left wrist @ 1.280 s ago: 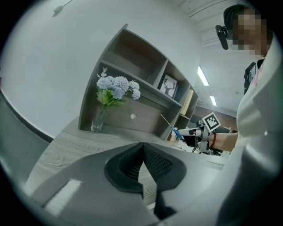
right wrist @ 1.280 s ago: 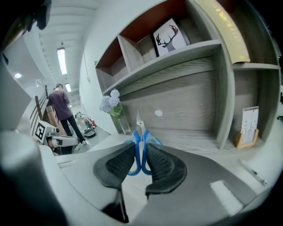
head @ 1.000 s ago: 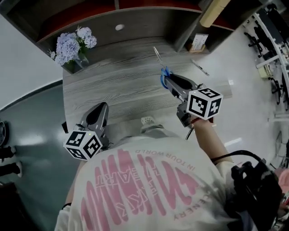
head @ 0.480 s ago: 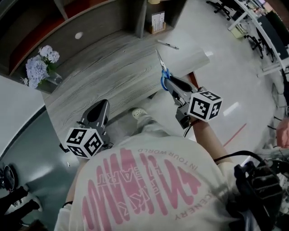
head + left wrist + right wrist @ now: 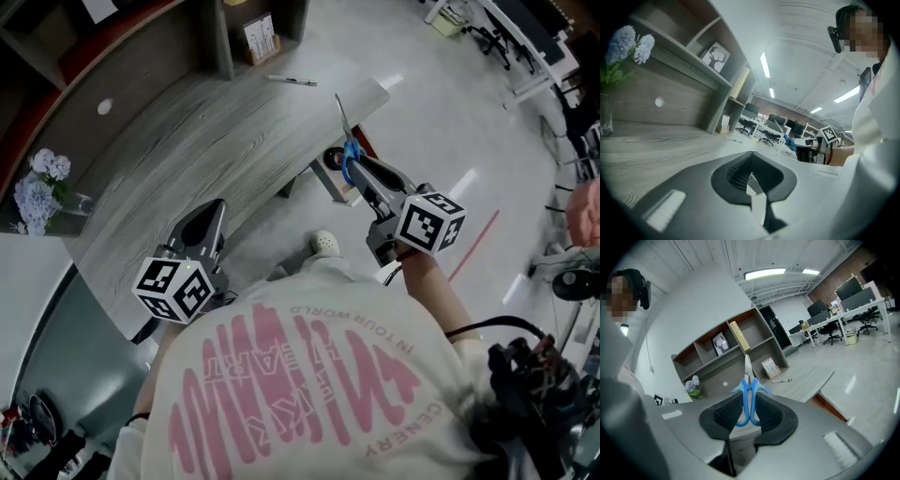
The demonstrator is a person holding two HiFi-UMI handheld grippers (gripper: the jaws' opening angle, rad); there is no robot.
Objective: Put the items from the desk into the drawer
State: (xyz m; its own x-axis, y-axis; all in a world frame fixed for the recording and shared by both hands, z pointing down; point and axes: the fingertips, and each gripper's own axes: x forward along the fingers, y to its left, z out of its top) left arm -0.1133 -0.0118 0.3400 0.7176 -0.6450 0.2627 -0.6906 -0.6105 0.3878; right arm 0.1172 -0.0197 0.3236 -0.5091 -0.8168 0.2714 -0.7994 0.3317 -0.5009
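Note:
My right gripper [image 5: 354, 169] is shut on blue-handled scissors [image 5: 348, 150], whose blades point away from me past the grey wooden desk's [image 5: 187, 131] right end. In the right gripper view the scissors [image 5: 749, 394] stand upright between the pads, with the handles pinched. My left gripper [image 5: 212, 211] is shut with nothing in it and hovers over the desk's near edge; its tips meet in the left gripper view [image 5: 751, 154]. A pen [image 5: 291, 81] lies on the desk's far right corner. No drawer can be made out.
A vase of pale blue flowers [image 5: 36, 187] stands at the desk's left end. A small card stand [image 5: 260, 37] sits in the shelf unit behind the desk. My shoe [image 5: 324, 244] is on the pale floor below. Office desks and chairs [image 5: 506, 37] stand at far right.
The head view has swung right, so the desk has slid to the upper left. Both grippers moved right with it; the right one still holds the scissors, now beyond the desk's right end.

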